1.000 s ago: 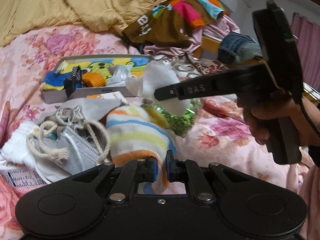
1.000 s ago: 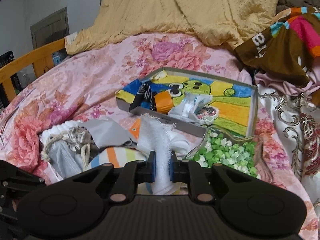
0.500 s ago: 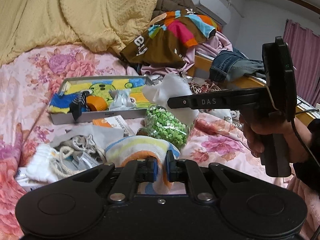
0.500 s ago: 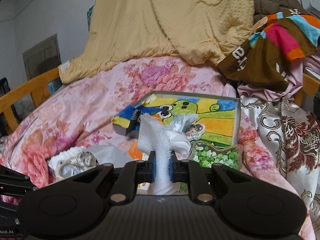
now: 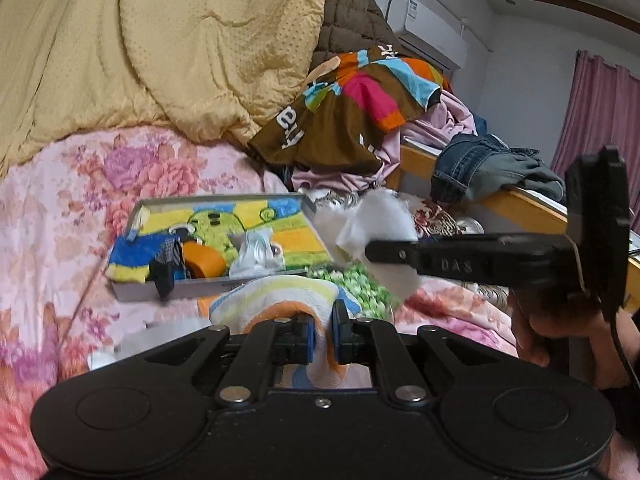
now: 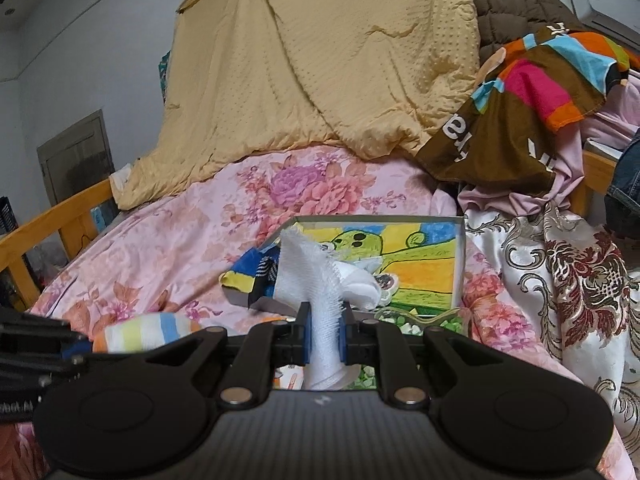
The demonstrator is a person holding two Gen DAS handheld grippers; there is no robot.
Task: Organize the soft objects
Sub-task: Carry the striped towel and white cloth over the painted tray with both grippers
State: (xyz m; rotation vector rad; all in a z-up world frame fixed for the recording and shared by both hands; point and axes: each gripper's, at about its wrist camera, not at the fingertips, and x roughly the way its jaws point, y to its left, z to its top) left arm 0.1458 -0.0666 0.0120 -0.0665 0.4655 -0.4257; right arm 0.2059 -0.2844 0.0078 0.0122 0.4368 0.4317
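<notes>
the striped towel (image 5: 280, 296), banded in yellow, blue, white and orange, is pinched between the blue pads of the left gripper (image 5: 323, 338), whose jaws stand narrow with only the cloth's thickness between them; the towel bulges up ahead of the fingers and is lifted above the floral bedspread (image 5: 60, 200). the white gauze cloth (image 6: 310, 280) is clamped the same way in the right gripper (image 6: 323, 334), its frayed edge standing up above the pads and a short tail hanging below them. in the left view the right gripper reaches in from the right side, held by a hand (image 5: 560, 332), with the gauze bunched around its tip.

just beyond both cloths lies the shallow box (image 5: 224, 284) with a cartoon lining, its near wall facing the grippers; inside sit an orange roll (image 5: 204, 262), a dark sock-like piece and some clear plastic, though blur makes these hard to name surely. a container of green pieces (image 5: 360, 284) sits between box and towel. the bedspread to the left of the box is bare. a yellow quilt (image 6: 320, 60) rises behind, a pile of clothes (image 5: 352, 108) crowds the right, and wooden bed rails (image 6: 52, 216) bound both sides.
</notes>
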